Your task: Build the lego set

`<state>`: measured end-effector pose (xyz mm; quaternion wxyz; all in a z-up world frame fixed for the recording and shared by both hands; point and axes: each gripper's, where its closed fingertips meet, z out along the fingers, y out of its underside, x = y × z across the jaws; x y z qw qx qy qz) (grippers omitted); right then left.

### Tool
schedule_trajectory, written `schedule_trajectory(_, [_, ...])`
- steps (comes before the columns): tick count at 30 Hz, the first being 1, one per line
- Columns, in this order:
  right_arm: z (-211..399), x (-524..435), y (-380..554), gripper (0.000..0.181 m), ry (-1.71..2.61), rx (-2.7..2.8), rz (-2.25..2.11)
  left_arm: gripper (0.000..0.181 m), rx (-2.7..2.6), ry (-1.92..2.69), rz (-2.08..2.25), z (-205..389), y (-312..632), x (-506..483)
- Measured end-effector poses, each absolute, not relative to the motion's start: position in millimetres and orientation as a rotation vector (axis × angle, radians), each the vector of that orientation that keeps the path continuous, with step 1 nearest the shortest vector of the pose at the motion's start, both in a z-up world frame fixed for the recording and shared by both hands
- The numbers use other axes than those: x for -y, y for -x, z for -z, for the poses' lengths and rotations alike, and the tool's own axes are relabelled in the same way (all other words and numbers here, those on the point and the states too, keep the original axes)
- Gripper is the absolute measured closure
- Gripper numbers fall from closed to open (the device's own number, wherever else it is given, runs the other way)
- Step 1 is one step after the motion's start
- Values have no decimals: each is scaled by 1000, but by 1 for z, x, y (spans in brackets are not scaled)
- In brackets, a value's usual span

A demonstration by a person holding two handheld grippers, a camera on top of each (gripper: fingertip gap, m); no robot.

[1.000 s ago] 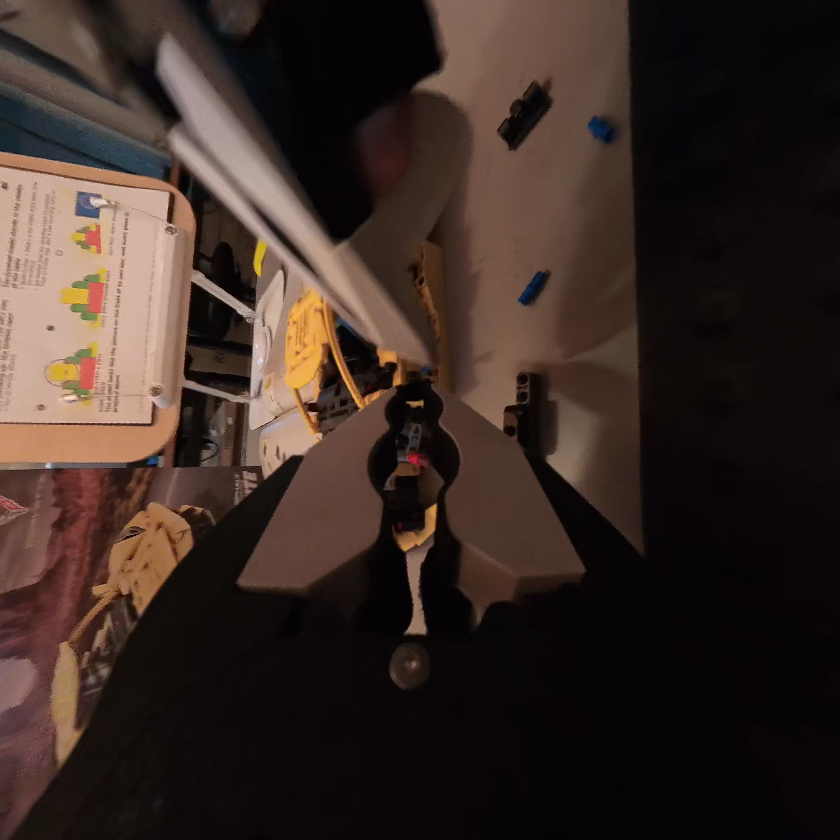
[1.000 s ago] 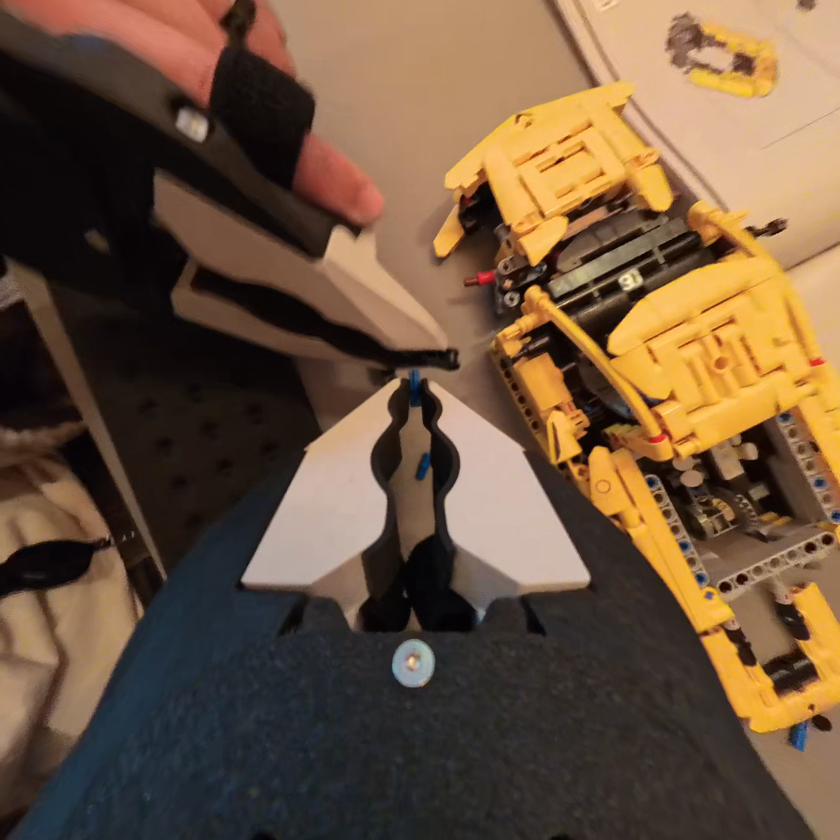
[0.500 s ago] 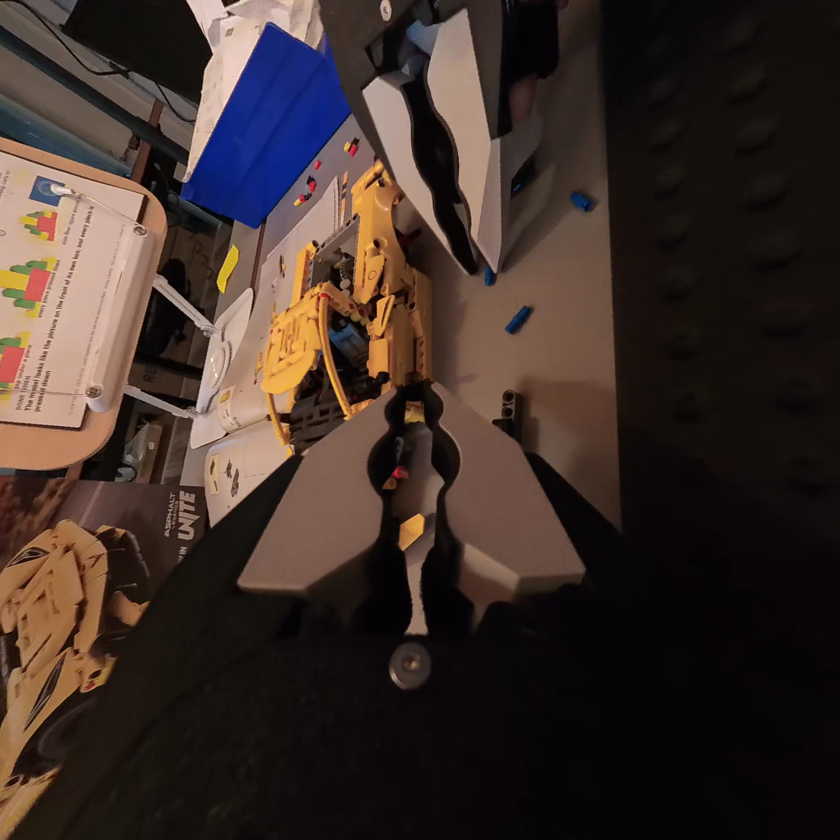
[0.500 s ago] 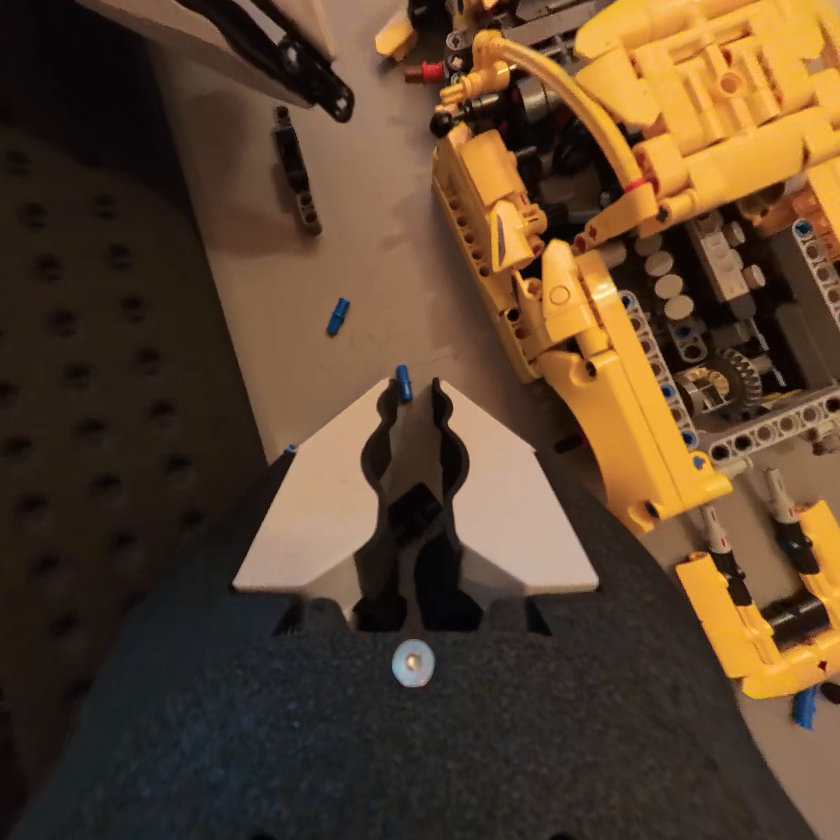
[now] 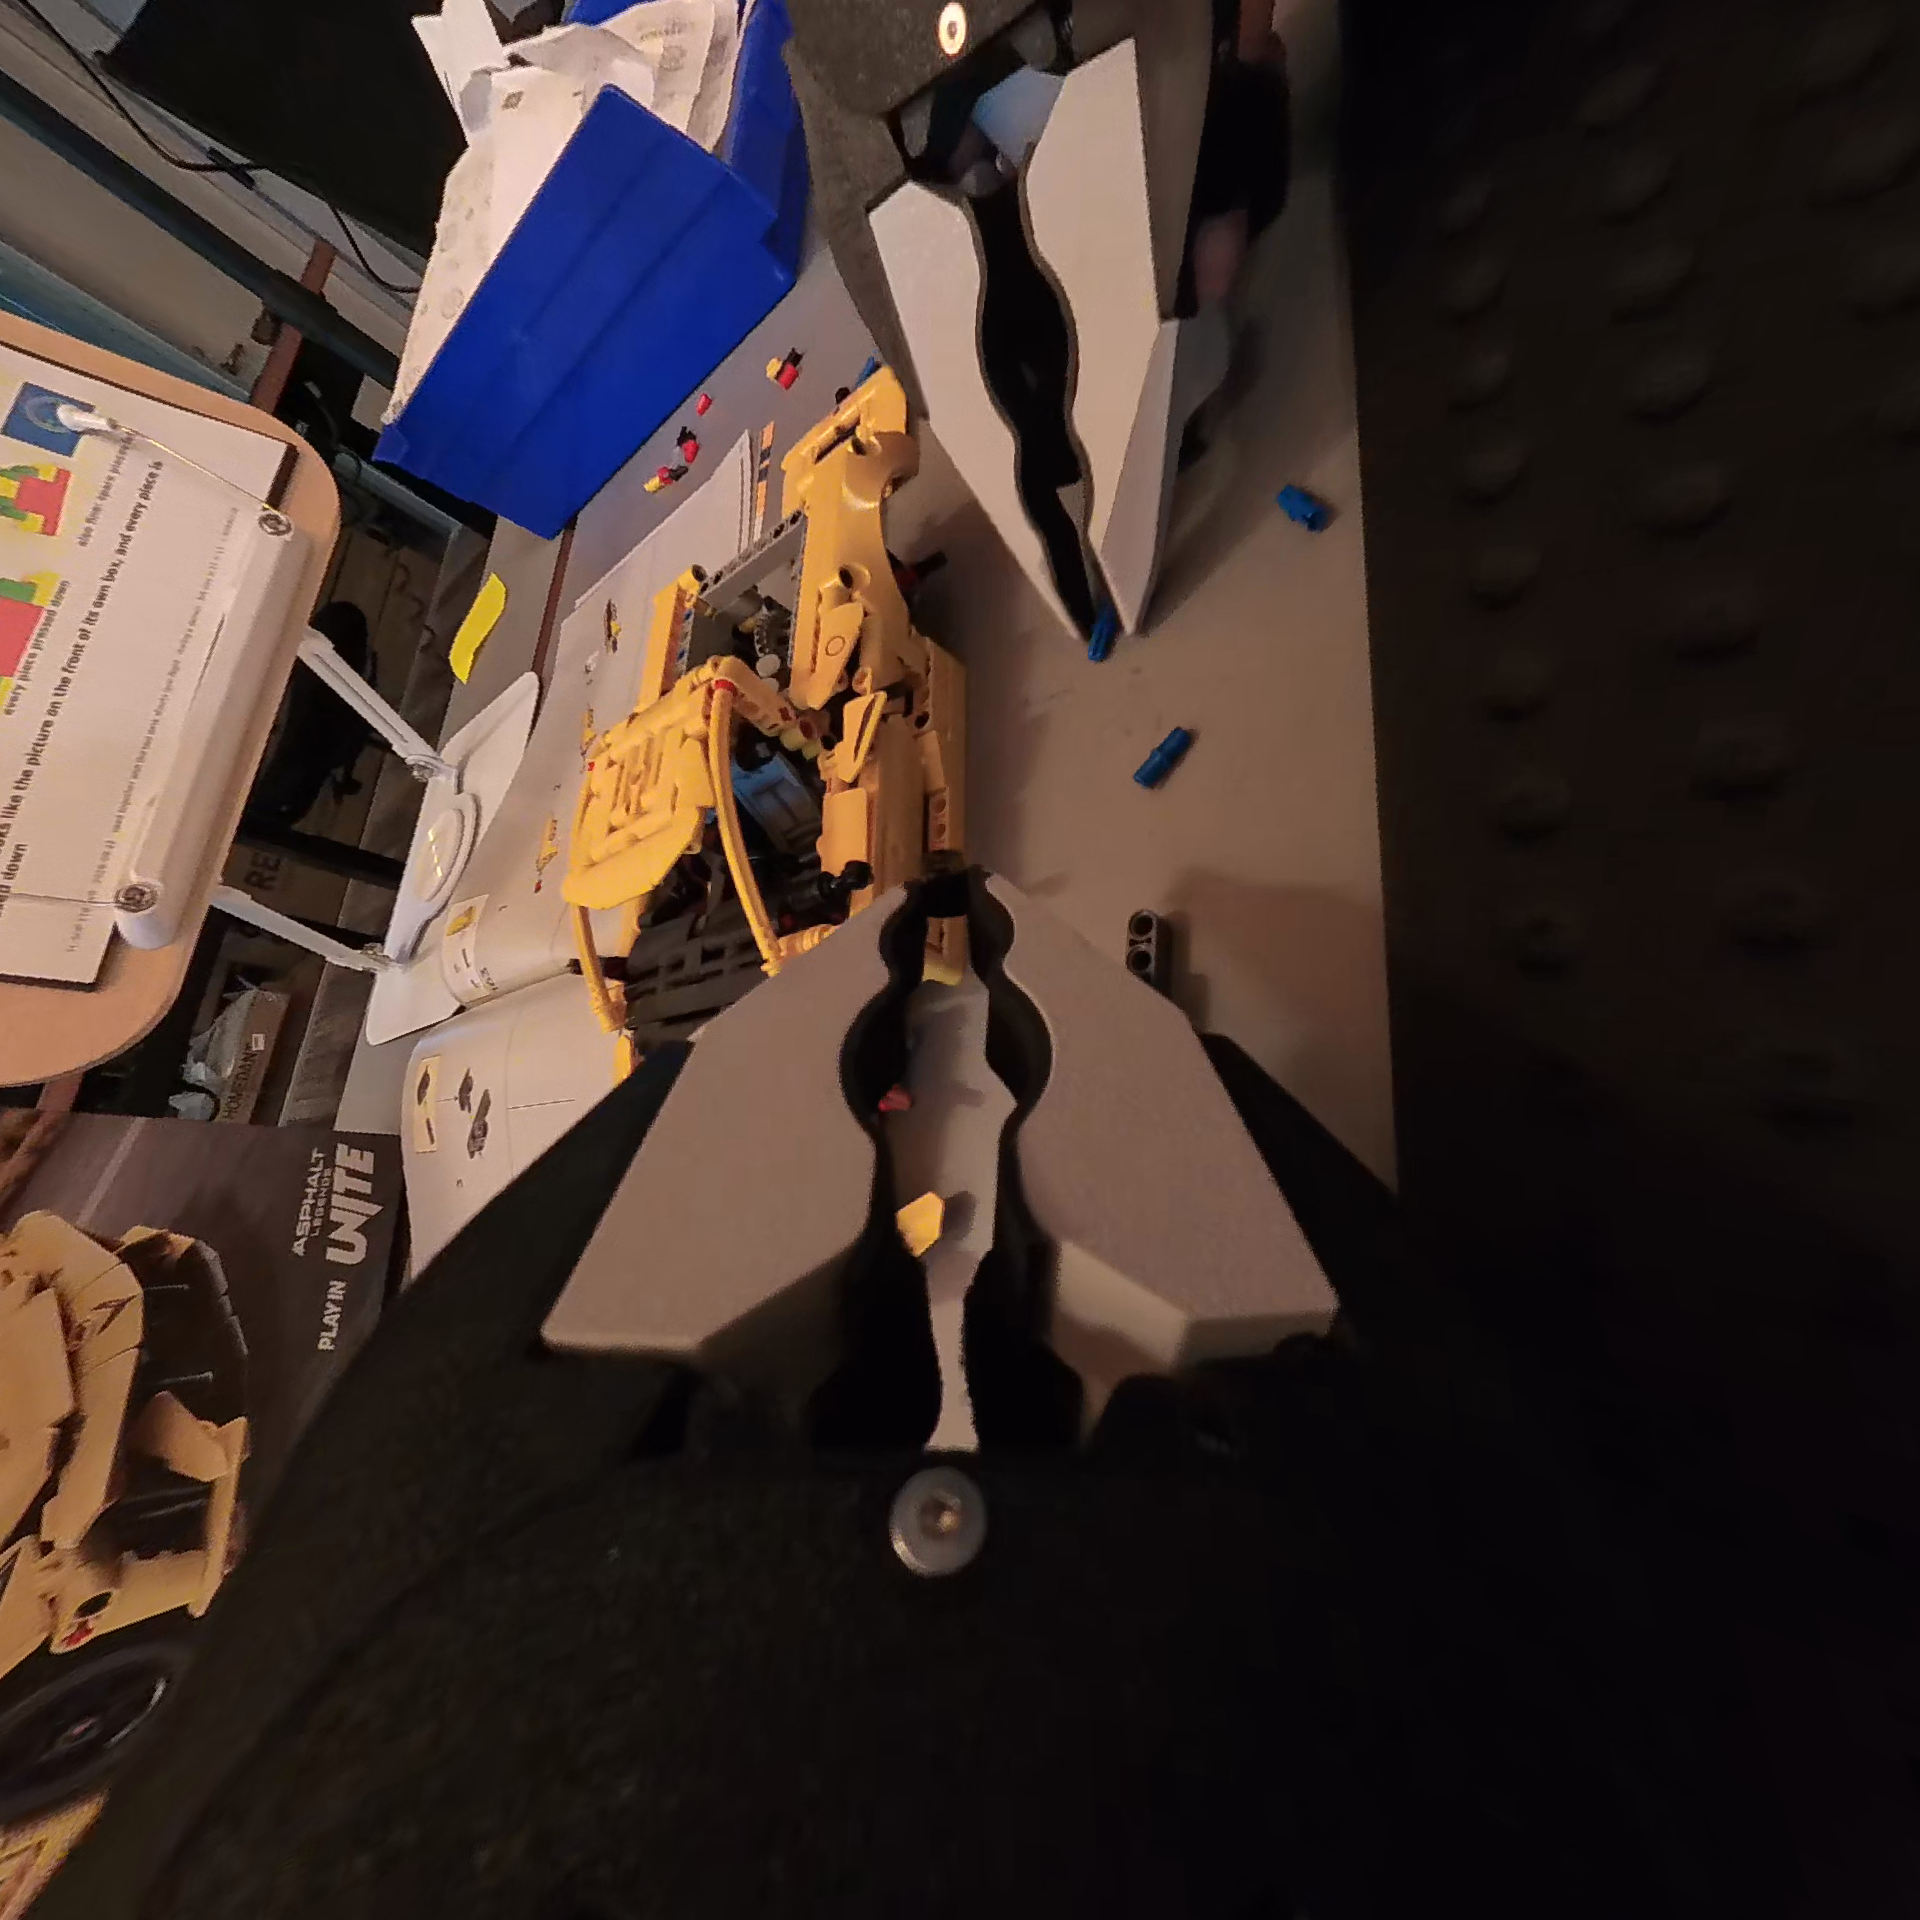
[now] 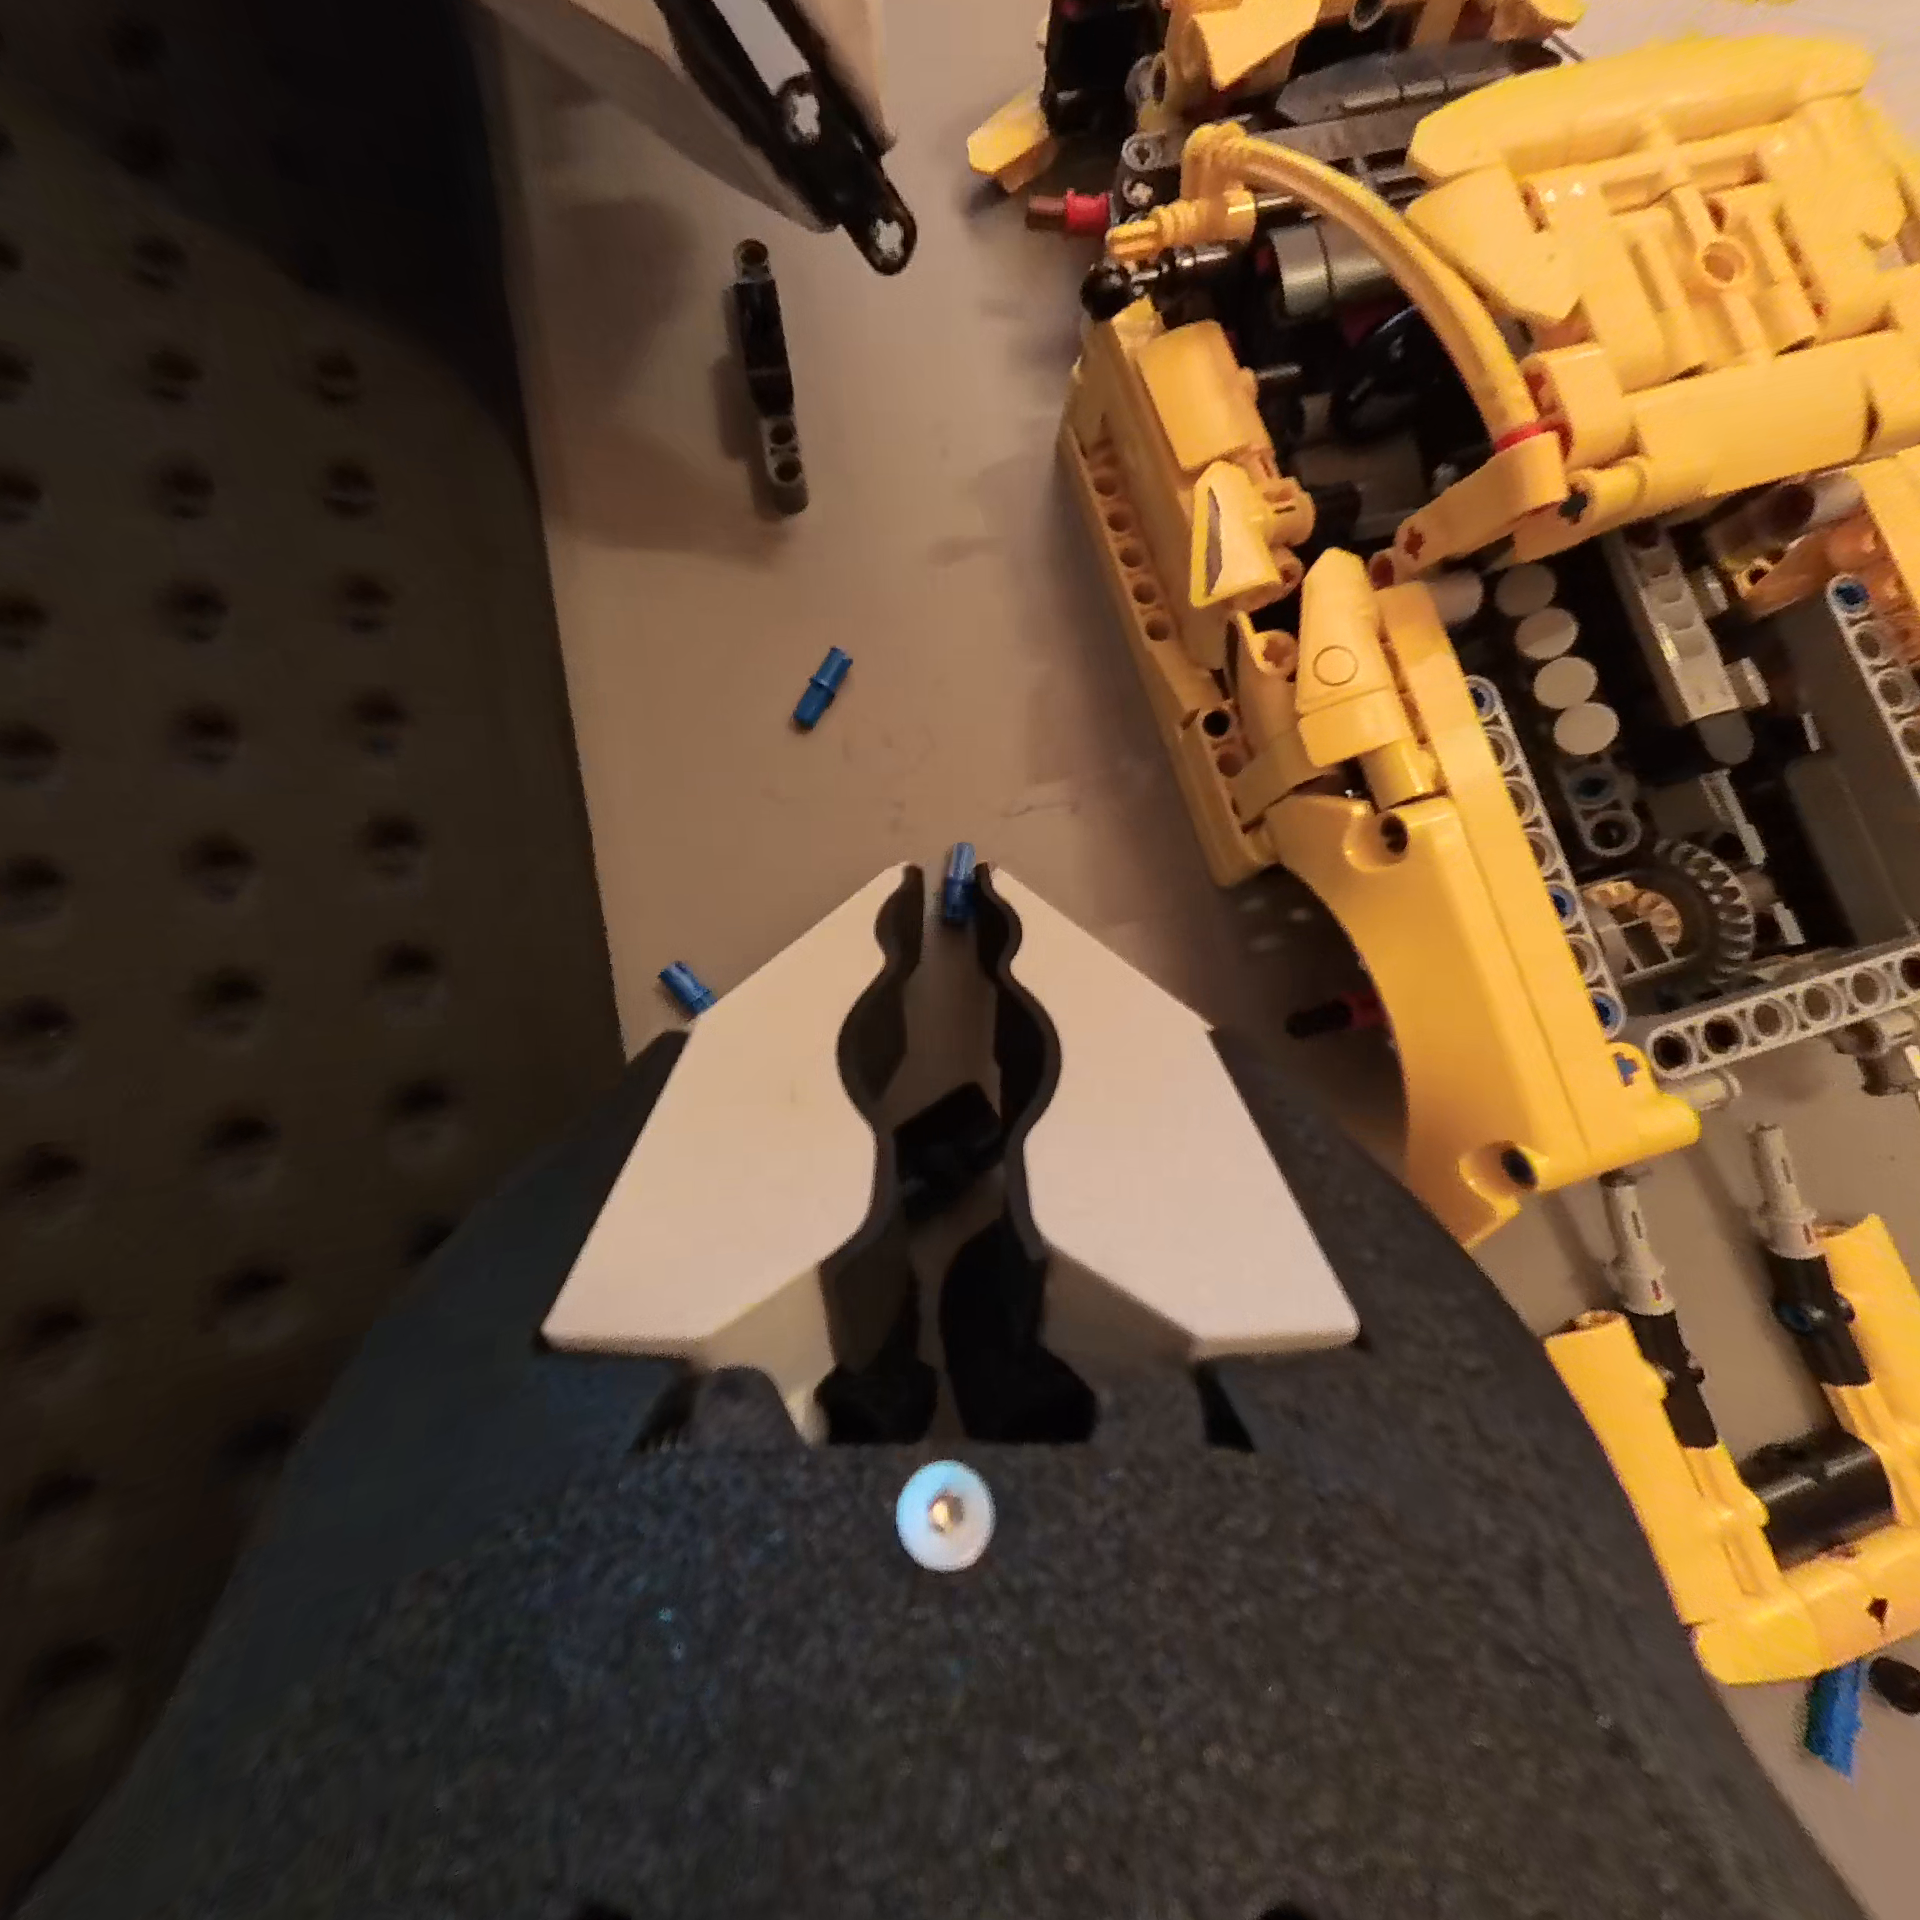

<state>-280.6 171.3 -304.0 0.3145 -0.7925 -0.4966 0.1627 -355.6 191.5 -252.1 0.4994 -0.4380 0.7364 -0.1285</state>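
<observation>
The yellow lego car (image 6: 1455,644), partly built with its black and grey inner frame exposed, lay on the grey surface (image 6: 935,644), right of centre in the right wrist view and centre-left in the left wrist view (image 5: 790,748). A separate yellow sub-assembly (image 6: 1704,1496) lay just beside the car's near end.

The right gripper (image 6: 958,883) was lowered to the surface beside the car's flank. Its fingers were nearly closed around a small blue pin (image 6: 954,881) at their tips; a narrow gap remained on the pin's left side, so a firm grip could not be confirmed. In the left wrist view the same gripper (image 5: 1103,623) pointed down at the blue pin (image 5: 1101,632).

A second blue pin (image 6: 821,686) lay on the surface ahead of the right gripper, and a third blue pin (image 6: 686,985) lay just beside its left finger. A black beam (image 6: 767,395) lay farther ahead, near the surface edge.

The left gripper (image 5: 951,894) was held at the car's near end, its fingers closed on a thin black piece (image 6: 831,177) that protruded past the tips in the right wrist view.

A dark perforated mat (image 6: 239,727) bordered the surface. A blue bin (image 5: 623,301) holding white papers stood beyond the car. An instruction sheet on a wooden board (image 5: 125,665) and a printed box (image 5: 156,1351) showing the yellow car lay at the left of the left wrist view.
</observation>
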Motion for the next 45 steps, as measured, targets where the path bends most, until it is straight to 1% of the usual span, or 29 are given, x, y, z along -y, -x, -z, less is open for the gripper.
schedule_trajectory(6, [304, -170, 277, 171, 2078, 1310, -439, 175, -1790, 1063, 317, 254, 356, -191])
schedule_trajectory(9, [304, -172, 280, 176, 2058, 1304, -399, 175, -1789, 1064, 319, 253, 355, -191])
schedule_trajectory(13, [304, -172, 286, 177, 2035, 1336, -336, 175, -1779, 1065, 338, 251, 355, -190])
schedule_trajectory(17, [273, -176, 315, 177, 2060, 1209, -489, 174, -1793, 1062, 329, 254, 355, -189])
schedule_trajectory(22, [249, -178, 347, 177, 2090, 1252, -417, 175, -1830, 1024, 247, 260, 355, -188])
schedule_trajectory(32, [257, -181, 356, 177, 2166, 1343, -348, 175, -1862, 990, 146, 264, 355, -189])
schedule_trajectory(40, [256, -184, 364, 177, 2331, 1210, -373, 175, -1908, 905, -62, 272, 356, -191])
schedule_trajectory(43, [256, -188, 363, 177, 2353, 1168, -348, 175, -1894, 928, -57, 272, 355, -191])
schedule_trajectory(45, [254, -188, 363, 177, 2308, 1190, -295, 175, -1878, 989, 23, 270, 355, -191])
